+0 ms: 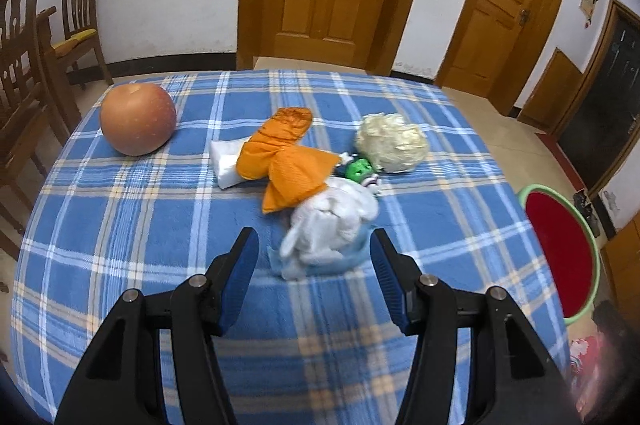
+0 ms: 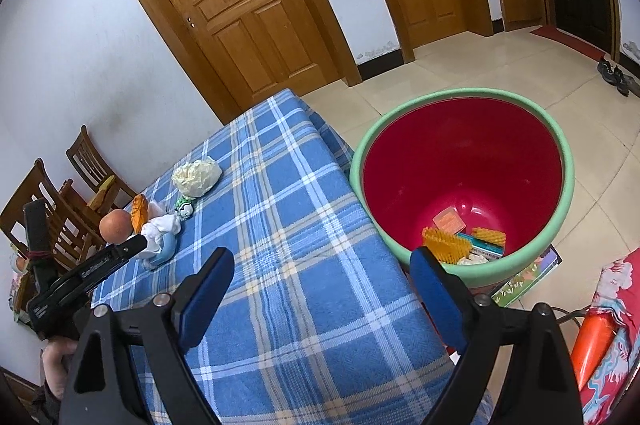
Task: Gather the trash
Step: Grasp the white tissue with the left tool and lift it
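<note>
A crumpled white tissue on a pale blue scrap lies on the blue plaid tablecloth. My left gripper is open and straddles its near end, pads apart from it. Behind it lie an orange wrapper, a white block, a small green-and-white piece and a cream paper ball. The right wrist view shows the left gripper at the tissue. My right gripper hangs open and empty over the table's edge, beside the red bin with a green rim, which holds several scraps.
An apple sits at the table's far left. Wooden chairs stand left of the table. The bin stands on the tiled floor to the right, on a picture book. Two wooden doors fill the back wall.
</note>
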Motion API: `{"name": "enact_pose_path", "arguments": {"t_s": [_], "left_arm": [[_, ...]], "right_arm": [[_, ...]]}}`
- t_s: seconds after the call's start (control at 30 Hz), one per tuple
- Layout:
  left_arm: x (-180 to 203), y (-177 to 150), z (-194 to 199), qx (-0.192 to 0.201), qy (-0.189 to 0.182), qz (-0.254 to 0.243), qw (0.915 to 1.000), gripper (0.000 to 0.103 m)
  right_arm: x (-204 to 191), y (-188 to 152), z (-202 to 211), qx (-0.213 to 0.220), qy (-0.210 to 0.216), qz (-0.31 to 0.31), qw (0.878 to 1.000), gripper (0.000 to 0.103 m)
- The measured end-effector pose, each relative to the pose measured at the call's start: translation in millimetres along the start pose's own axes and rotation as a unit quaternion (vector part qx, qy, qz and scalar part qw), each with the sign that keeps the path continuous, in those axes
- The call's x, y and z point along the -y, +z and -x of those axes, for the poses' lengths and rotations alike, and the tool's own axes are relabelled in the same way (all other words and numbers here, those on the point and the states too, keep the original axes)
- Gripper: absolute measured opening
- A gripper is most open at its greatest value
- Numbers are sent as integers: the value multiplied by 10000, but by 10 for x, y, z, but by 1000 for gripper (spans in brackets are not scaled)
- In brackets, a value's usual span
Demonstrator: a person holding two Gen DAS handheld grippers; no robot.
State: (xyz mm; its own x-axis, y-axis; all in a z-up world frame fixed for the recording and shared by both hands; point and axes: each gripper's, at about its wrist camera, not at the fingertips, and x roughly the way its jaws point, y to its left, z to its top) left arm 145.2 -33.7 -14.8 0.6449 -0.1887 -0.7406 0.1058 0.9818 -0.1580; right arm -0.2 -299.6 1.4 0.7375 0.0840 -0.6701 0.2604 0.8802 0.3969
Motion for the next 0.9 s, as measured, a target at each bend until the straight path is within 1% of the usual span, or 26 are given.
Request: {"name": "enact_pose_path", "arguments": {"t_s": [0.17,0.2,0.23,0.3,0.37,0.4,0.43,0.6,0.8,0.9], "left_arm": [[-28,6,-135,-43,-58,17,10000,58],[-30,3,-143,-47,-79,12,10000,56],[-36,1,-161,-52,-128,14,9999,53],[-58,-10,-174,-78,-240,21,9997,33],[-61,-20,-161,-90,-398,46,9992,25],[-46,-20,-149,-78,-411,30,9991,18],[-34,-25,-126,-56,-437,3,9990,14],[10,-87,17,-32,-717,-23,9974,11],[41,-177,286,64,-1065,38,9943,11],[32,-201,431,164,-1167,79,9930,11]], "right_arm": [[7,6,-45,-44,-27,0,10000,91],[9,1,-55,-56,-29,-2,10000,91],[8,2,-67,-67,-31,-1,10000,91],[6,-3,-83,-88,-34,1,10000,91],[3,-11,-97,-110,-29,1,9999,91],[3,-14,-104,-119,-28,1,9999,91],[1,-17,-105,-126,-22,1,9999,91],[-26,-33,-93,-121,15,27,9999,91],[-74,-44,-76,-103,63,76,9999,91],[-113,-48,-66,-97,98,113,9998,91]]}}
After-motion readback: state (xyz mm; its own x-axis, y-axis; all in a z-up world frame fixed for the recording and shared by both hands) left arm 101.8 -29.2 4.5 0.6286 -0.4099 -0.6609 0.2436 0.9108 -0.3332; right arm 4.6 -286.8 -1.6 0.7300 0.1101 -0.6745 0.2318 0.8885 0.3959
